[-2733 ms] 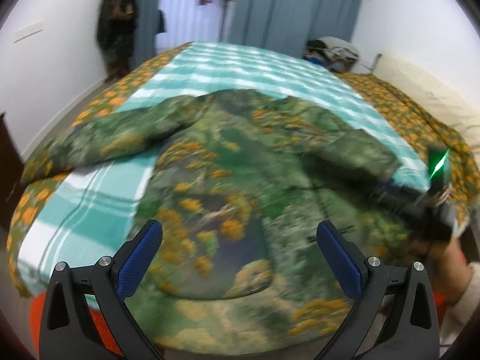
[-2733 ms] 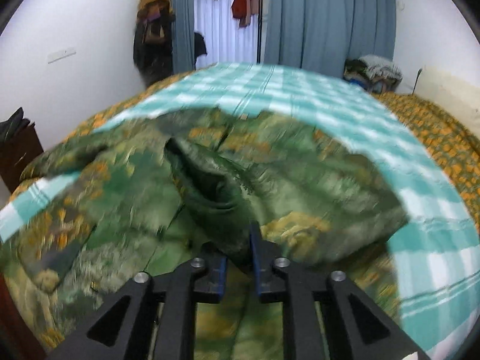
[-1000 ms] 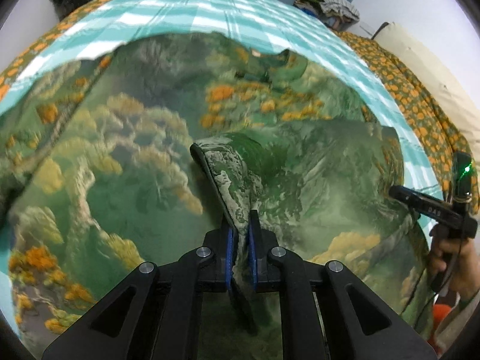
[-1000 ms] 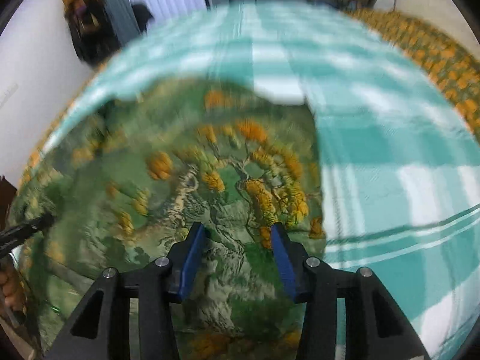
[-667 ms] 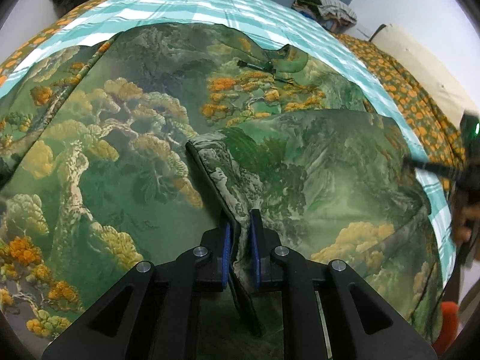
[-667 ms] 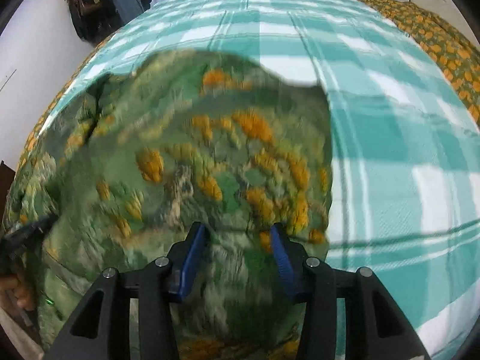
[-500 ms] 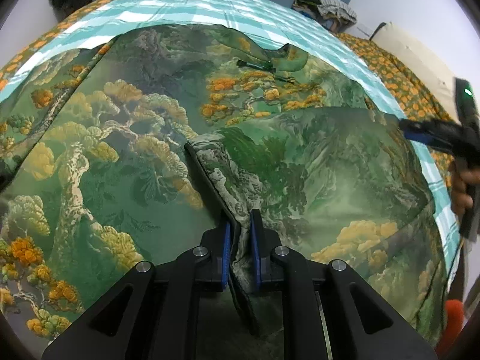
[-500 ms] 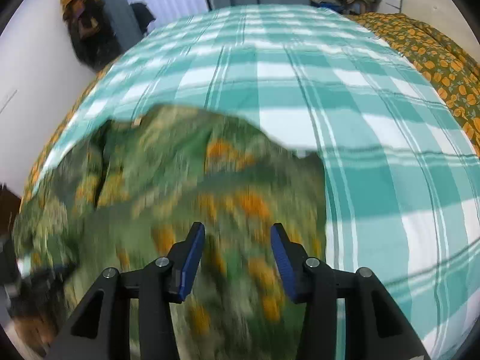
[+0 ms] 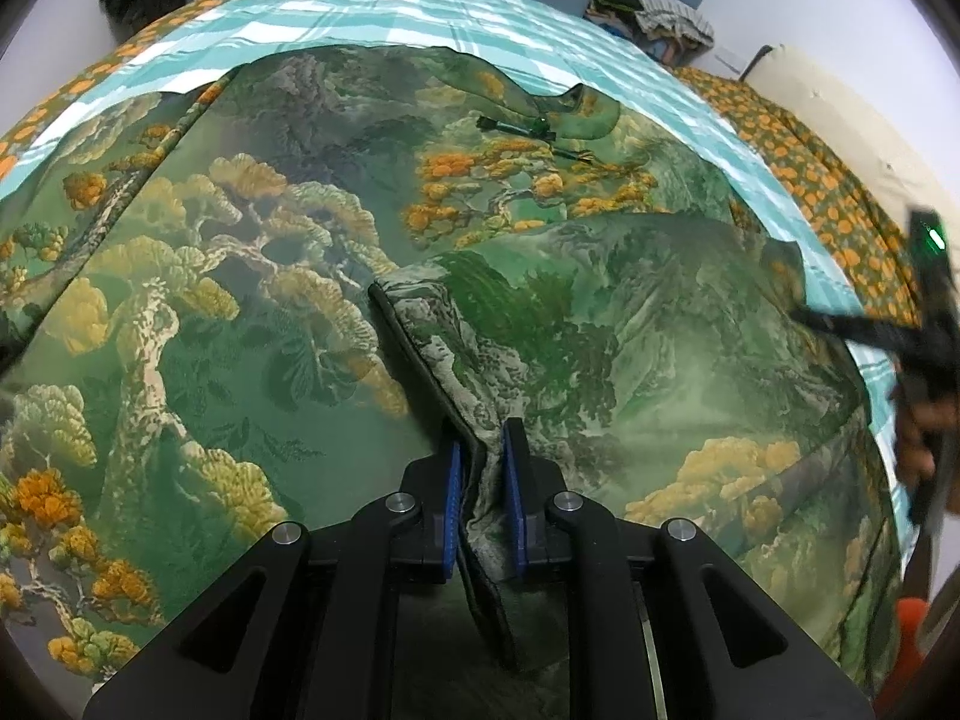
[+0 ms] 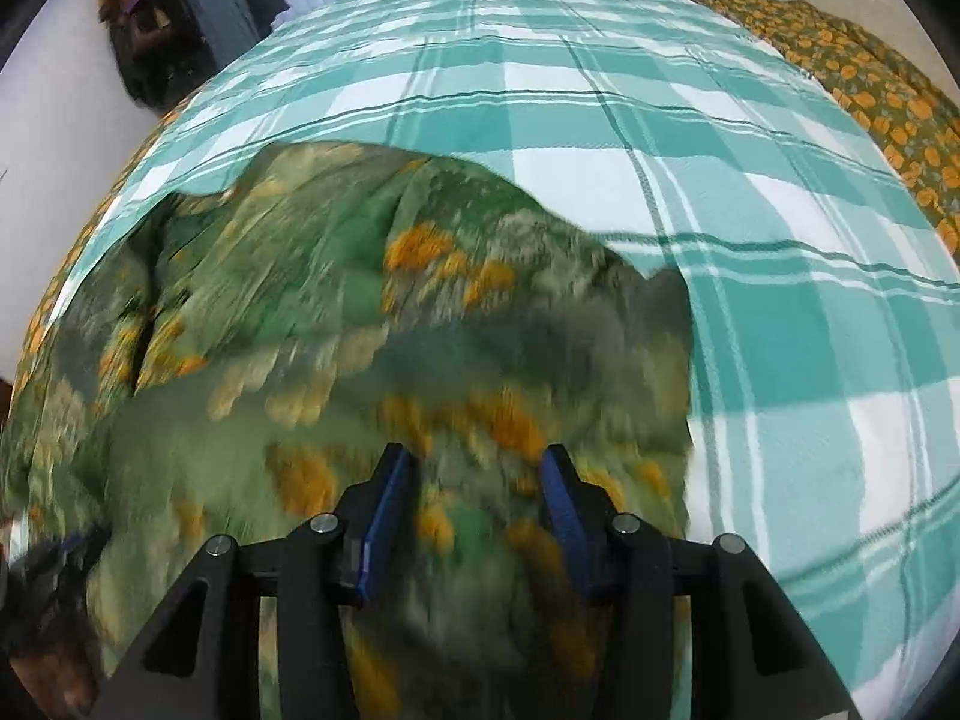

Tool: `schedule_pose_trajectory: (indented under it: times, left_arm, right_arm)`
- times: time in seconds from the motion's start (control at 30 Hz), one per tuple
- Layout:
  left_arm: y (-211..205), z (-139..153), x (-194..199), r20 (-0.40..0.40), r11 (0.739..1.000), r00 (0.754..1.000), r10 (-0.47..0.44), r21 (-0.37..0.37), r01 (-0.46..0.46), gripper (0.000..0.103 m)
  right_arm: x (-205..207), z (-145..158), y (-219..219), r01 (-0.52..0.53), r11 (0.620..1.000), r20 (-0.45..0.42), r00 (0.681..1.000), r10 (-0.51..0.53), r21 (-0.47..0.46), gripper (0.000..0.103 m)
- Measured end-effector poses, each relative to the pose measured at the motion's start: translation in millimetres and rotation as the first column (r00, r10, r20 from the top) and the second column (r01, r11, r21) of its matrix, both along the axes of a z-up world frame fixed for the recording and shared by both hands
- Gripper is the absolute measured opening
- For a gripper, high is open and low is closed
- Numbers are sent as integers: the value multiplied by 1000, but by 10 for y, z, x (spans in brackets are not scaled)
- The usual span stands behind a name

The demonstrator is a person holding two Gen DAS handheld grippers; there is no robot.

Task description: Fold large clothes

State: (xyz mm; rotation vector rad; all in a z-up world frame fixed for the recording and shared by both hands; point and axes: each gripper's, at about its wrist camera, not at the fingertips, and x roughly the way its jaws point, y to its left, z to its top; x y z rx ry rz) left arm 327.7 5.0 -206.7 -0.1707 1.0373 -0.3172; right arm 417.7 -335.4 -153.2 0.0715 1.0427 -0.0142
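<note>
I can read no text, label, brand, number or sign in either wrist view. The garment's print is only trees and hills, without lettering, and the right wrist view is too blurred to show any fine marks.

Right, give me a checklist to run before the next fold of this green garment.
1. Left hand-held gripper has the folded sleeve edge between its pads: ok, though its jaws have just been opening.
2. Right hand-held gripper free of cloth: ok, jaws open and empty.
3. Garment spread flat on the checked bedspread: ok.
4. Collar lies flat: not ok, curled.
5. Garment's near hem: cannot tell, hidden.
</note>
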Motion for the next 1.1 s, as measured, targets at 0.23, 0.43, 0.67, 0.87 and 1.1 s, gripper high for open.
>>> schedule_pose_trajectory:
  times: [0.23,0.43,0.67,0.87,1.1]
  left_arm:
    - [-20,3,1,-2,1000,1000,-2,25,2,14]
    - [-33,83,16,-17,998,1000,6,56,-5,18]
    - [249,442,-379,19,998,1000,7,55,-8,53]
    - [767,781,-900,93,995,995,37,84,-45,76]
    - [1614,975,-1199,152,962,965,215,140,-236,88]
  right_arm:
    - [-737,-39,104,-39,999,26,999,40,-33,47]
    - [-658,-170,192,-32,993,27,999,35,-110,47]
    - [-1083,145,374,-12,978,112,993,36,-208,57]
    - [-1934,300,691,-44,981,194,978,81,-189,68]
    - [-2705,199,973,-30,994,247,967,55,-106,68]
